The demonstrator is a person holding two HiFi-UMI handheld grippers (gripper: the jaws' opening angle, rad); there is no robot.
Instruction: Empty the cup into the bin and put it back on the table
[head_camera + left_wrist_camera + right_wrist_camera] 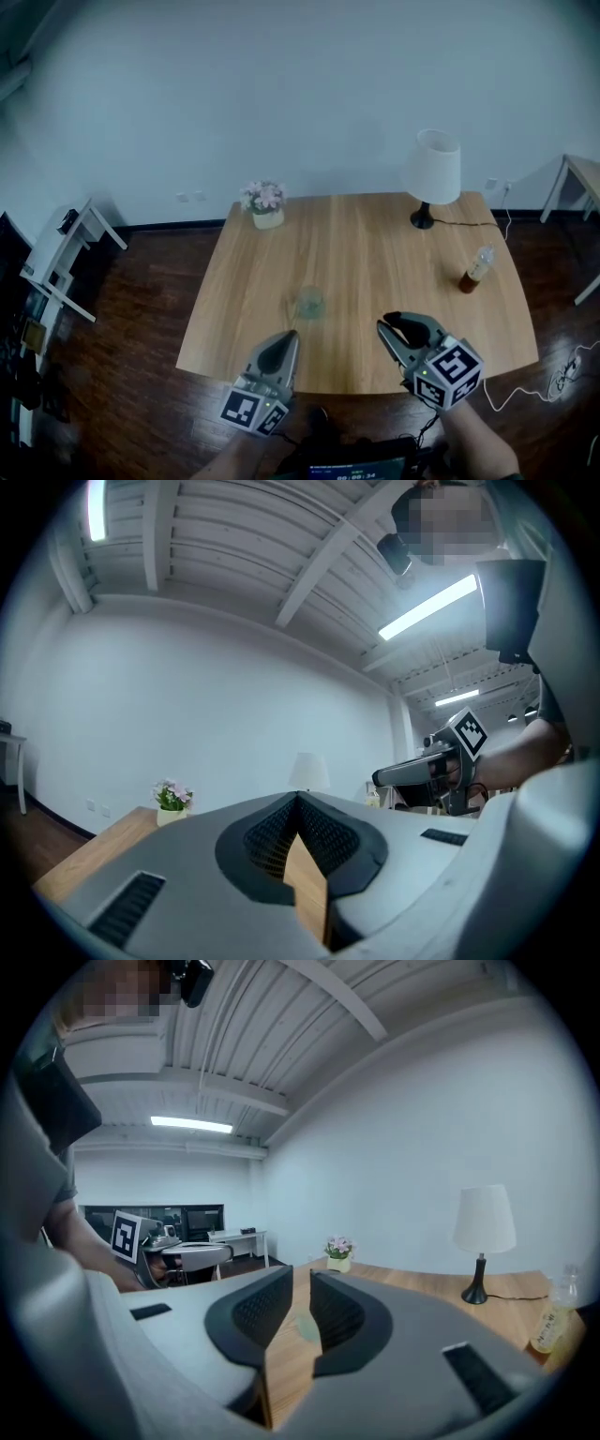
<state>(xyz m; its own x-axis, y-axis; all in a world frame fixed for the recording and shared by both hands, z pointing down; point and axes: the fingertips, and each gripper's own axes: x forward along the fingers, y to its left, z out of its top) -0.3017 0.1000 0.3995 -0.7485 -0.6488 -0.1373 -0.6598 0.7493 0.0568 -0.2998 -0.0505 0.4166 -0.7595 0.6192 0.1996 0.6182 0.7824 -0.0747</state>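
A small clear cup [308,302] stands upright on the wooden table [356,244], a little in from the near edge. In the right gripper view the cup [307,1327] shows as a pale blob far off, through the slit between the jaws. My left gripper [289,336] hovers over the near edge just left of the cup, jaws shut tip to tip [298,795] on nothing. To the right of the cup my right gripper [386,326] hovers with its jaws a narrow slit apart [302,1274], nothing between them. Neither gripper touches the cup.
A flower pot [265,204] stands at the table's far left. A white lamp [433,173] with a cable sits at the far right, and a brown bottle [476,269] near the right edge. A white rack [58,258] stands on the floor to the left.
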